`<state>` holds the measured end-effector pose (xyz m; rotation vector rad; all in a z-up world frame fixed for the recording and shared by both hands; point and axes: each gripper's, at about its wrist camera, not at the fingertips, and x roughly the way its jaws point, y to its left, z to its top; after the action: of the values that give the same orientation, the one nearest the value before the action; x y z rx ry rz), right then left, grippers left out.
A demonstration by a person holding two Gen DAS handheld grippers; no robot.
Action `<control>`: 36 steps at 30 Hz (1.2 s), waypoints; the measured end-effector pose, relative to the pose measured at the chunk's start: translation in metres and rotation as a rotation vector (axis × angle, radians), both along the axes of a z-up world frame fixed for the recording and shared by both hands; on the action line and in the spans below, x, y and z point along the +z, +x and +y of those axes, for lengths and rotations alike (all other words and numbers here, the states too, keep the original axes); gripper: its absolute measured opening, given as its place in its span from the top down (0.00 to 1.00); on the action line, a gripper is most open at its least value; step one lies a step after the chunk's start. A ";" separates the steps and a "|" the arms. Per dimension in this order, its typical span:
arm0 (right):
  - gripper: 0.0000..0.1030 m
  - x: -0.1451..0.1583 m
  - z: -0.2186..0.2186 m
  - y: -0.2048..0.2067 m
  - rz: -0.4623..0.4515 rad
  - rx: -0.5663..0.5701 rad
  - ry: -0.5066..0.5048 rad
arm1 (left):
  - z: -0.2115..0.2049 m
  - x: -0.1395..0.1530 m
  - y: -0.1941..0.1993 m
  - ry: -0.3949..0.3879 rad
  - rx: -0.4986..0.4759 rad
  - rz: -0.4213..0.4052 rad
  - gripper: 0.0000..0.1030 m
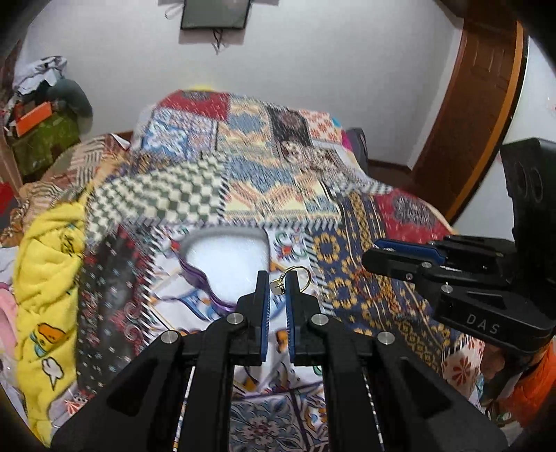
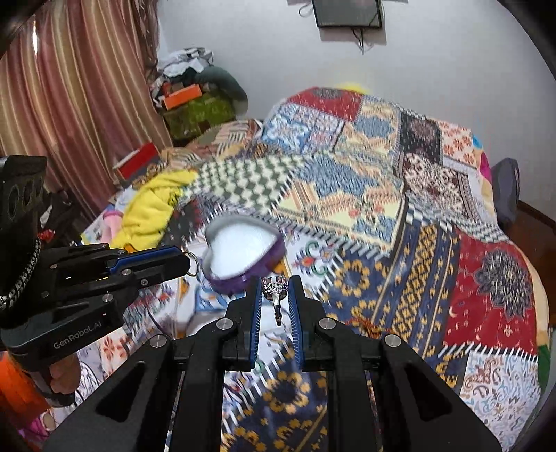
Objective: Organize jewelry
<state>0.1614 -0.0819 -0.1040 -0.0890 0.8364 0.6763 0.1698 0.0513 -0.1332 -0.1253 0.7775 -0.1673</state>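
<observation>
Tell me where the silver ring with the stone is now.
The silver ring is in the right wrist view, pinched between the right tongs, just in front of the heart-shaped box on the patchwork quilt.

Quilt (image 1: 278, 180) and heart box (image 2: 239, 248) smeared by motion blur. Box's near edge hidden behind left gripper (image 1: 278, 283). Screen (image 1: 215, 14) cropped at top.
</observation>
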 end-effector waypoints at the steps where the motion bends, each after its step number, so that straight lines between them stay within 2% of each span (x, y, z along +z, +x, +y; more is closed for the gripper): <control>1: 0.87 0.003 0.002 0.001 -0.008 -0.002 0.006 | 0.004 0.004 0.000 -0.002 0.007 -0.012 0.93; 8: 0.87 0.014 0.015 0.013 -0.049 -0.003 0.043 | 0.021 0.018 0.010 0.008 0.050 -0.063 0.93; 18: 0.87 0.007 0.034 0.036 -0.043 0.014 0.058 | 0.041 0.011 0.033 0.012 0.079 -0.077 0.93; 30: 0.87 -0.031 0.061 0.062 0.048 0.067 -0.005 | 0.055 -0.029 0.077 0.005 0.038 0.035 0.93; 36: 0.87 -0.044 0.069 0.067 0.071 0.095 -0.041 | 0.055 -0.045 0.090 0.035 0.002 0.078 0.93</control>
<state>0.2284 -0.0130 -0.1475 -0.1431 0.9194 0.7547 0.2597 0.1062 -0.1783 -0.0993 0.8574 -0.1476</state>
